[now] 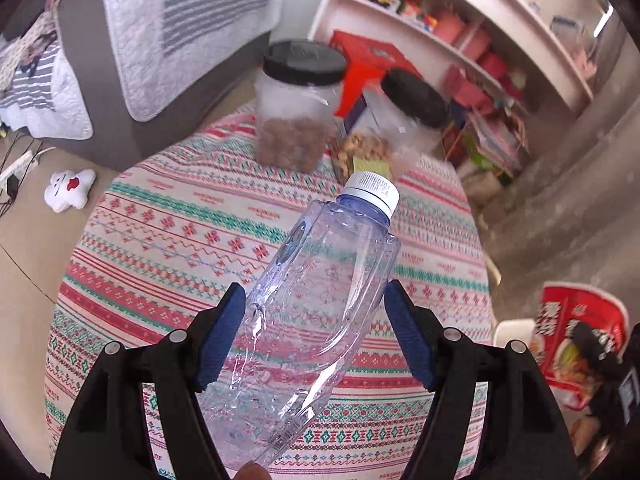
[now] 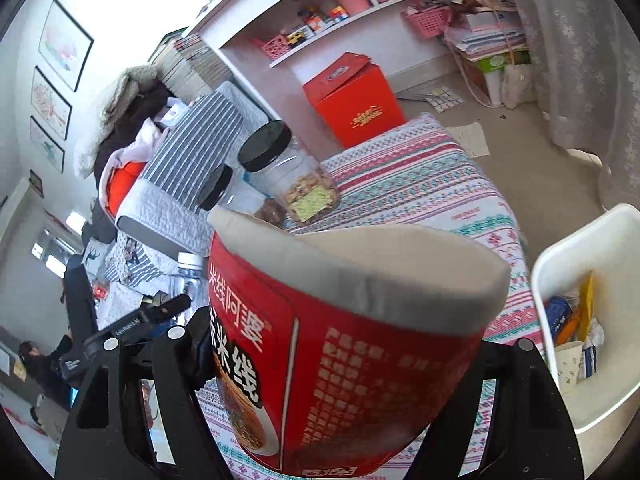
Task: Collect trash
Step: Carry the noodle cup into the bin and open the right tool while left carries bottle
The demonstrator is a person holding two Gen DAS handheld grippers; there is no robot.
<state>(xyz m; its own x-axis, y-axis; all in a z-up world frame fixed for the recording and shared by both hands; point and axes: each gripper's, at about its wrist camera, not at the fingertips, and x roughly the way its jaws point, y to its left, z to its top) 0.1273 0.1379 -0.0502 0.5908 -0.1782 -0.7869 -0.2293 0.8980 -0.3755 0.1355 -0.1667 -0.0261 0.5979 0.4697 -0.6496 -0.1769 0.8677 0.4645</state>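
crushed clear bottle (image 1: 316,300) fills the lower centre, clamped in the left tongs (image 1: 314,332). right tongs (image 2: 336,364) grip a red noodle cup (image 2: 340,352); white bin (image 2: 600,240) at right edge.

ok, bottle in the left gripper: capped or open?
Capped. The white cap sits on the neck of the clear bottle, which lies tilted between the left gripper's blue pads.
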